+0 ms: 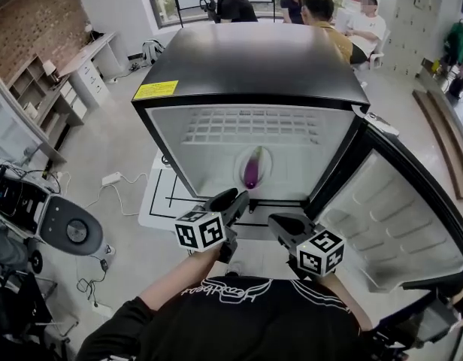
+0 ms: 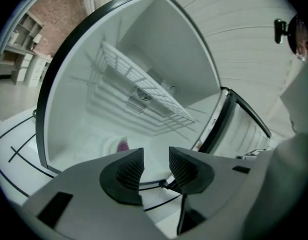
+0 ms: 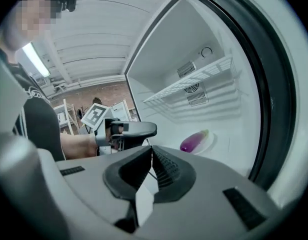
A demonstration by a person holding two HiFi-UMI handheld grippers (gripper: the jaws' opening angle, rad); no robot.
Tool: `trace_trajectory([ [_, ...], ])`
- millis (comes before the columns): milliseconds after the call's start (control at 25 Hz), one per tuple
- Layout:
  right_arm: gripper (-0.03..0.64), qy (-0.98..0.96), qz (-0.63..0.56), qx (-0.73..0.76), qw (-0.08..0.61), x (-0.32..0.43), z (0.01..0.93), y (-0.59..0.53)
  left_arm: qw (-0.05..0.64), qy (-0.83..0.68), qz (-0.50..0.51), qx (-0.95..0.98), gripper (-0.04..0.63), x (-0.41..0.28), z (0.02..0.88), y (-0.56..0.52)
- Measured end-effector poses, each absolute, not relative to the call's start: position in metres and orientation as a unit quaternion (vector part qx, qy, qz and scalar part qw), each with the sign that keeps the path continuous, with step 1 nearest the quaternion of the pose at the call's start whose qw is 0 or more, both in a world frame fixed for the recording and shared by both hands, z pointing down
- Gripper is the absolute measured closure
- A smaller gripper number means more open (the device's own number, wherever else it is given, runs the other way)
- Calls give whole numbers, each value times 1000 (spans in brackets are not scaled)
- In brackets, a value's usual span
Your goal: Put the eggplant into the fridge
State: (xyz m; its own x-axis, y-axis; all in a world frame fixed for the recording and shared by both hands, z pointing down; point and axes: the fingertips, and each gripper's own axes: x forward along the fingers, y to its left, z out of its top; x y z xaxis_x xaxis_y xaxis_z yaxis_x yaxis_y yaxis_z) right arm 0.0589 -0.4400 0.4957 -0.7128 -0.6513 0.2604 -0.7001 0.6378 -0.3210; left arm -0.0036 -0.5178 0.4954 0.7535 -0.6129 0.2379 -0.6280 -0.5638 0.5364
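Observation:
A purple eggplant (image 1: 252, 168) lies on a small white plate (image 1: 263, 159) on the floor of the open fridge (image 1: 246, 66), under the wire shelf (image 1: 254, 126). My left gripper (image 1: 233, 201) hovers just outside the fridge's front edge, open with nothing between its jaws. In the left gripper view, the left gripper (image 2: 156, 156) points into the cavity, and the eggplant (image 2: 123, 145) shows beyond it. My right gripper (image 1: 282, 228) is beside it near the door hinge, shut and empty. From the right gripper (image 3: 151, 151), the eggplant (image 3: 194, 140) and the left gripper (image 3: 144, 129) are in sight.
The fridge door (image 1: 397, 216) stands swung open to the right. A white floor mat with black lines (image 1: 160, 198) lies under the fridge. A wheeled machine (image 1: 66, 232) and cables are on the left. Several people (image 1: 307, 6) sit behind the fridge.

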Motion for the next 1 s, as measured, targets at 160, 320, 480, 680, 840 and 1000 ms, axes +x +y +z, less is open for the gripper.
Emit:
trace_trajectory([
  [160,607,-913,181,361,61,61,480,-422,252,-332,36,908,562,4,473,-470],
  [320,607,-919,166,351,60,62,473,-400,199,-286,56,936,588,16,458,-419],
  [480,607,-926,160,336,60,63,466,-376,165,-225,80,957,588,29,451,-375],
  [680,607,-930,153,328,60,64,460,-354,167,-199,61,964,588,27,443,-349],
  [840,608,-931,151,329,53,69,459,-350,172,-188,60,965,588,29,445,-347],
  [1000,607,-929,158,332,54,64,467,-341,171,-181,61,967,588,23,448,-338],
])
